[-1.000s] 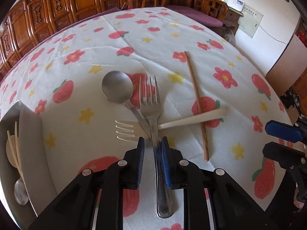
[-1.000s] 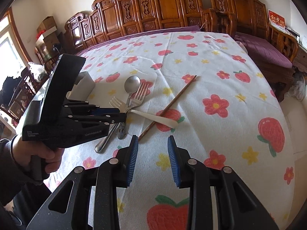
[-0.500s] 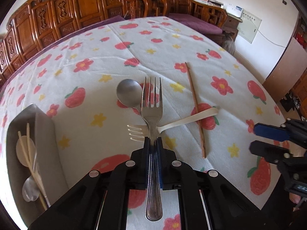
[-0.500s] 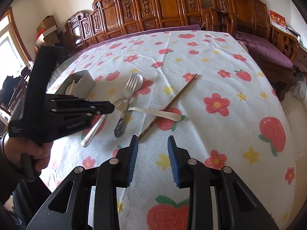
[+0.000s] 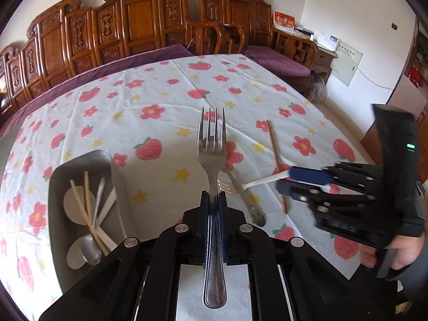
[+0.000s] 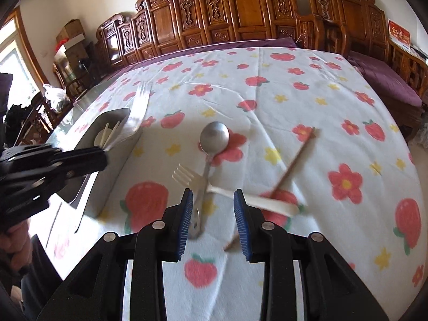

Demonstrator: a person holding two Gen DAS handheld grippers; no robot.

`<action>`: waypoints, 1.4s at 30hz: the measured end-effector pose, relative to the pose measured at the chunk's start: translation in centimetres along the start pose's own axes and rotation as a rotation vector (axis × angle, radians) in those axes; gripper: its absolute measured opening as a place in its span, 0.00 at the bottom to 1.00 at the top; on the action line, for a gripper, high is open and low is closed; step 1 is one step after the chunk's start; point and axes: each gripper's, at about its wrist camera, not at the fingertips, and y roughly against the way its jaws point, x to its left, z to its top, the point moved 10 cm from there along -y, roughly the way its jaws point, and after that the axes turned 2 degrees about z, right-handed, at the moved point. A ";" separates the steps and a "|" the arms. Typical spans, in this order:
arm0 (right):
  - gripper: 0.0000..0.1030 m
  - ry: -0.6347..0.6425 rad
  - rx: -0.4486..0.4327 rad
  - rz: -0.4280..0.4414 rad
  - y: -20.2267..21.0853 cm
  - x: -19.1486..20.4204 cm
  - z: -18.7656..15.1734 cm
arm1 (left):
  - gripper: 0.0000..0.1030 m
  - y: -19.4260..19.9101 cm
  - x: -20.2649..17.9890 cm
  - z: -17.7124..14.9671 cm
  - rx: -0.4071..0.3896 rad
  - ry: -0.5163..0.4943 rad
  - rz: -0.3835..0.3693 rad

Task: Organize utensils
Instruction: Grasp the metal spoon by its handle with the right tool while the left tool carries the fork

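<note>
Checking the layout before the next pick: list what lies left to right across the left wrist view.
metal tray → metal fork held in the left claw → wooden chopstick → right claw

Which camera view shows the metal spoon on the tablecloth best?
The right wrist view: the metal spoon lies there whole, bowl and handle, only slightly blurred. In the left wrist view the metal fork held in the left gripper hides its bowl; only its handle shows.

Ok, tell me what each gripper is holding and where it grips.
The left gripper is shut on the metal fork, clamped at mid-handle. The right gripper is open and holds nothing.
</note>
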 end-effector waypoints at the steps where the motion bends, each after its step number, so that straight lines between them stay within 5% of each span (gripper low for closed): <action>1: 0.33 -0.001 0.007 -0.004 -0.7 0.1 0.4 | 0.06 0.3 0.2 0.1 -0.004 0.005 -0.001; 15: 0.31 -0.010 0.119 -0.079 -8.5 -0.2 2.5 | 0.06 3.2 2.8 0.5 -0.058 0.030 -0.004; 25: 0.09 0.082 0.166 -0.203 -8.6 0.5 1.7 | 0.06 4.8 5.0 0.2 -0.084 0.045 0.016; 32: 0.07 0.082 0.172 -0.188 -7.9 0.6 1.4 | 0.06 5.6 8.2 -0.5 -0.085 0.088 0.054; 42: 0.07 0.088 0.066 -0.131 -3.3 1.8 3.8 | 0.06 6.3 12.8 -0.7 -0.090 0.126 0.129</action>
